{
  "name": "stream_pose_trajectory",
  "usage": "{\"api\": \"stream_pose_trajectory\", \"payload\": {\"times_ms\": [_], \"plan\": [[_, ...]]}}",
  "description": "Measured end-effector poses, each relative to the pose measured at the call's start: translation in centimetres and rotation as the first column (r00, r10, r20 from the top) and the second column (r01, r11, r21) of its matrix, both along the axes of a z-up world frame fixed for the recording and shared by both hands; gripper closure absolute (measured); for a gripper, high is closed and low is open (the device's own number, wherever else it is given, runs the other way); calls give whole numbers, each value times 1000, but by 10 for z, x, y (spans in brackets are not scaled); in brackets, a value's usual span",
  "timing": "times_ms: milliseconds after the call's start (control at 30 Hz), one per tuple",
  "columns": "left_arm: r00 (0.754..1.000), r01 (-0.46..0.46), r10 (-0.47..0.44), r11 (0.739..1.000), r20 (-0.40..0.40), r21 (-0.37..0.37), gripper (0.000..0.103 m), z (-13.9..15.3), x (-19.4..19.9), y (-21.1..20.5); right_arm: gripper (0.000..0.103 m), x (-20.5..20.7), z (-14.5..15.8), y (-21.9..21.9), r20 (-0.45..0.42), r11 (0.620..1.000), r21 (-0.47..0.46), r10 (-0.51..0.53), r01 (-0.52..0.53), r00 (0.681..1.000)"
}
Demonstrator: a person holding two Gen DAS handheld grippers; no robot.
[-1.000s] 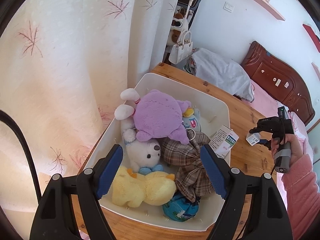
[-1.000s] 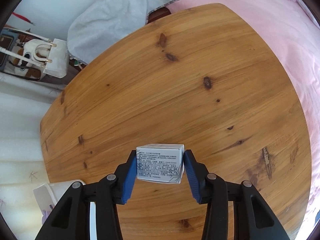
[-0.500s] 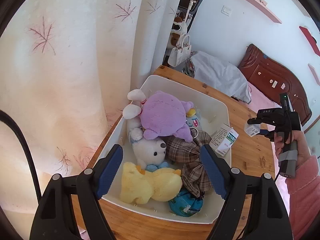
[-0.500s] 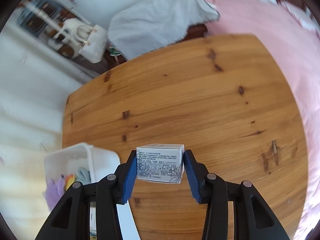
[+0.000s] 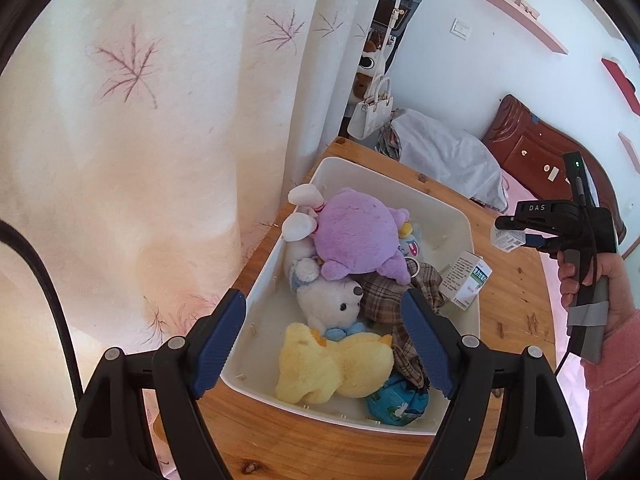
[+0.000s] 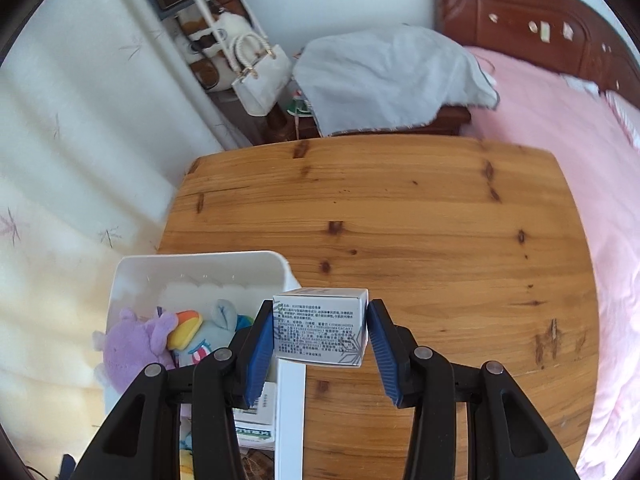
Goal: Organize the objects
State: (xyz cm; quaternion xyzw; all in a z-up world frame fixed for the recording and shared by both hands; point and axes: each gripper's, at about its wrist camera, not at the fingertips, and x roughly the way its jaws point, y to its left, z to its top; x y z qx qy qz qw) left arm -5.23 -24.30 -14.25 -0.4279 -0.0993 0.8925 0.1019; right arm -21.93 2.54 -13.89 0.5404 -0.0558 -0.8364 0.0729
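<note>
A white bin (image 5: 436,210) on the wooden table (image 5: 516,304) holds a purple plush (image 5: 356,236), a white bear (image 5: 328,300), a yellow duck (image 5: 332,364), plaid cloth (image 5: 396,292) and a green-and-white carton (image 5: 466,280) against its right wall. My left gripper (image 5: 324,340) is open and empty above the bin's near end. My right gripper (image 6: 320,334) is shut on a small white box (image 6: 320,328), held above the bin's right rim (image 6: 290,400); the box also shows in the left wrist view (image 5: 506,238).
A curtain (image 5: 160,140) hangs along the table's left edge. Beyond the table are a grey cloth over furniture (image 6: 384,76), a white handbag (image 6: 260,76) and a pink bed (image 6: 560,128). Bare tabletop (image 6: 420,232) lies right of the bin.
My right gripper has carried the small white box left, from over the bare table to the bin's right rim. My left gripper has risen and drawn back from the bin.
</note>
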Motion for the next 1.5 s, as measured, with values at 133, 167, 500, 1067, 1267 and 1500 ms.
{"api": "stream_pose_trajectory", "payload": {"times_ms": [133, 167, 500, 1067, 1267, 1500], "plan": [[1000, -8, 8, 1000, 17, 22, 21, -3, -1, -8, 57, 4, 2, -16, 5, 999, 4, 39, -39, 999], [1000, -12, 12, 1000, 17, 25, 21, -3, -1, -10, 57, 5, 2, -21, 6, 999, 7, 51, -51, 999], [997, -78, 78, 997, 2, 27, 21, 5, -2, -31, 56, 15, 3, -42, 32, 993, -50, 105, -104, 994], [991, -72, 62, 994, -120, -82, 21, 73, -1, -7, 42, 51, 42, -45, 69, 953, -220, 229, -209, 971], [983, -84, 62, 988, -170, -126, 21, 102, 13, 5, 35, 84, 75, -38, 13, 933, -172, 324, -317, 946], [987, -32, 3, 985, -163, -170, 21, 123, 31, 37, 27, 135, 117, -7, -80, 925, -137, 346, -354, 935]]}}
